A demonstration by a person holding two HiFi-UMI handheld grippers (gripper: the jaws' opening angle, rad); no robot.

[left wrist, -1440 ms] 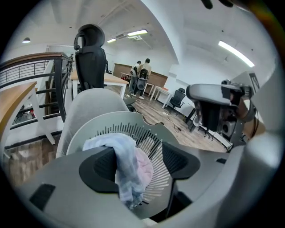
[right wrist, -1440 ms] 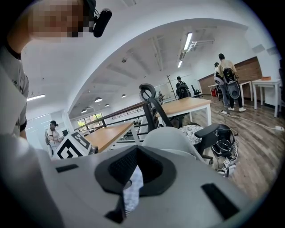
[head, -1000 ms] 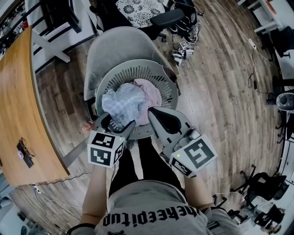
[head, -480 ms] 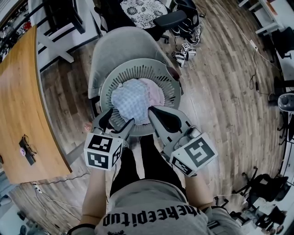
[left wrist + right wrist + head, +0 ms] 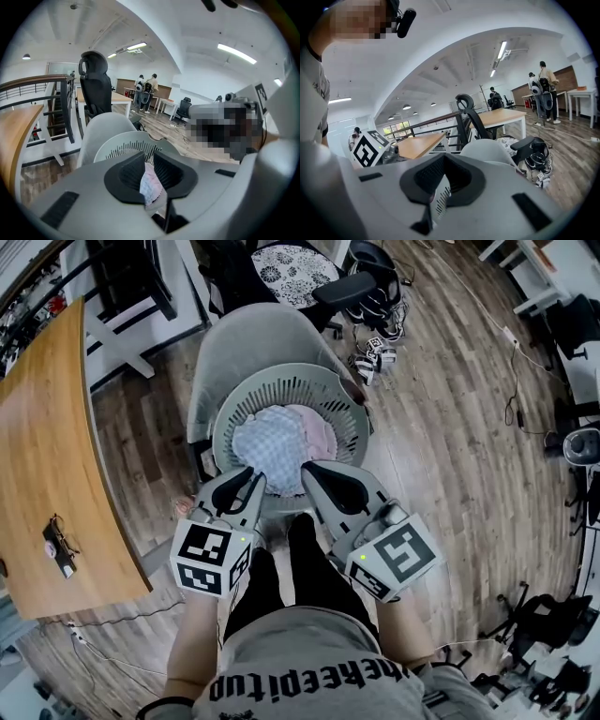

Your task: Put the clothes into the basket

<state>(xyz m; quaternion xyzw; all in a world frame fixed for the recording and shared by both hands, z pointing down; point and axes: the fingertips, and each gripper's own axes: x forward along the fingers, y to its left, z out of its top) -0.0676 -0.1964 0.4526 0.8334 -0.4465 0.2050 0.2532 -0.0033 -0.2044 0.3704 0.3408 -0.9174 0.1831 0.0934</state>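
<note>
Pale brown wood-plank floor (image 5: 450, 427) fills the frame. A long light-wood table (image 5: 47, 456) runs down the left edge. At upper centre stands a grey moulded shell chair (image 5: 253, 334), and on its seat sits a round grey plastic laundry basket with a slotted wall (image 5: 351, 426). The clothes lie inside it: a pale blue checked cloth (image 5: 270, 442) at the middle, and a pink cloth (image 5: 321, 432) touching it on the right.

Just below the basket's near rim, the grey left gripper (image 5: 251, 476) has just been closing its fingers. A slim gap remains and they grasp nothing; the cloth only shows beyond. Beside it, the grey right gripper (image 5: 315, 471) has its fingers clenched and empty.
</note>
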